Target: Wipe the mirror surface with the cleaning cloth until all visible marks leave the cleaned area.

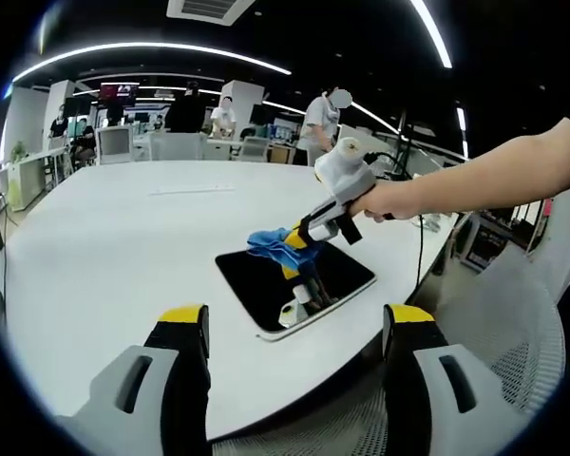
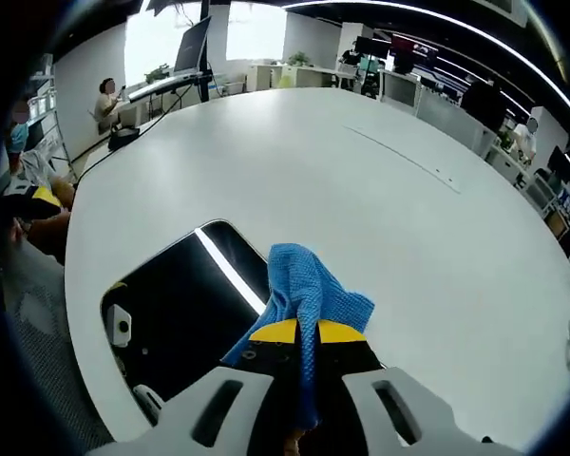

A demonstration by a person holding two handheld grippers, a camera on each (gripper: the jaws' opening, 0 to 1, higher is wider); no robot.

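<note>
A dark rectangular mirror [image 1: 266, 285] [image 2: 171, 313] lies flat on the white table near its edge. My right gripper [image 2: 299, 332] is shut on a blue cleaning cloth [image 2: 309, 290], which hangs over the mirror's far corner. In the left gripper view the same gripper [image 1: 299, 245] comes in from the right, held by a hand [image 1: 394, 198], with the cloth [image 1: 274, 242] against the mirror's top edge. My left gripper [image 1: 294, 328] stands open over the table's near edge, short of the mirror, with nothing between its jaws.
The white table [image 1: 123, 247] stretches wide to the left and far side. A cable [image 1: 420, 256] hangs at its right edge beside a white mesh chair [image 1: 522, 332]. People and desks stand in the background. A person sits past the table's far left edge [image 2: 104, 95].
</note>
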